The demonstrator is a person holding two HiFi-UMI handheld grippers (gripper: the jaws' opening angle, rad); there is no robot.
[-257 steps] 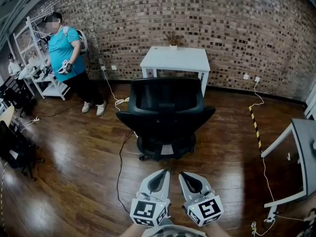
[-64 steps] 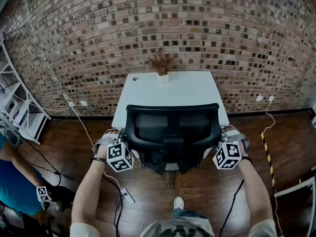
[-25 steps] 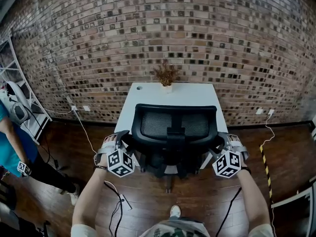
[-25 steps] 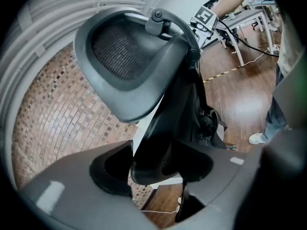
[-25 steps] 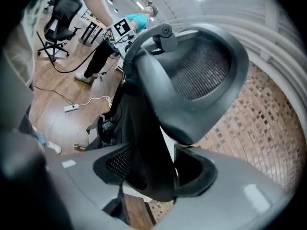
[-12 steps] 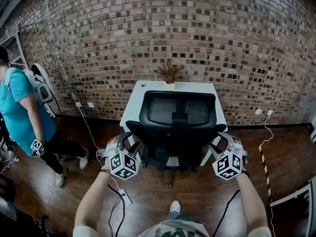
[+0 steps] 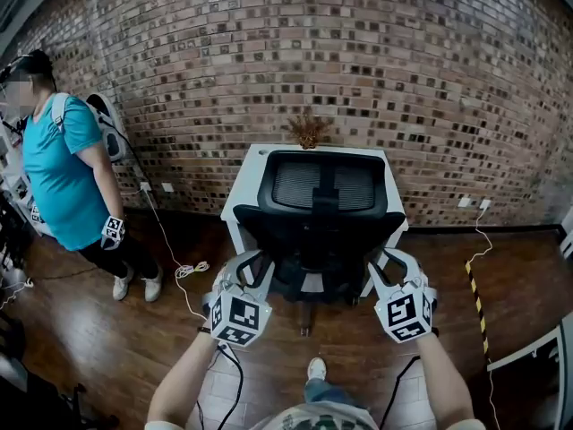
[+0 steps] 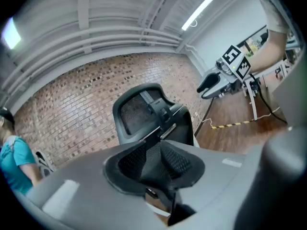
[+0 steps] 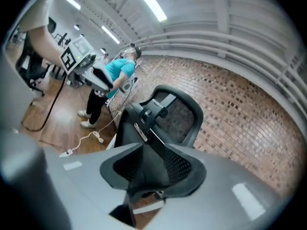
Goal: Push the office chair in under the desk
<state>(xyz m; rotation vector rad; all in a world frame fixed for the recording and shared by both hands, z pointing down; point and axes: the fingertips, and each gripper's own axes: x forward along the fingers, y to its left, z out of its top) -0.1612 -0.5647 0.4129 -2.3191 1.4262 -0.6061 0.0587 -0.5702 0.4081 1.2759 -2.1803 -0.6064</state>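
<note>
Mesh fills the curved backrest of the black office chair [image 7: 322, 213], split down the middle by a solid black spine with a lumbar block low on it. The frame is black throughout, and the seat below is dark and broad. The chair stands hard up against the white desk, facing the brick wall [image 7: 358, 52]. From the head view its backrest covers most of the tabletop [image 7: 243, 184], leaving a pale strip at the left and a corner at the right. Part of its base shows on the wooden floor [image 7: 134, 348] below.

A person in a teal shirt [image 7: 63, 168] stands well to the left, beside a white cable [image 7: 183, 271] on the floor.

The left gripper [image 7: 251, 265] and right gripper [image 7: 387, 265] are held low on either side of the chair, clear of it. Both sets of jaws have just been closing and now stand a narrow gap apart. Each gripper view shows nothing between them, with the chair a little way ahead.

A tuft of dried plant [image 7: 307, 130] rises at the wall edge of the tabletop, just above the backrest. Its pot cannot be made out.
</note>
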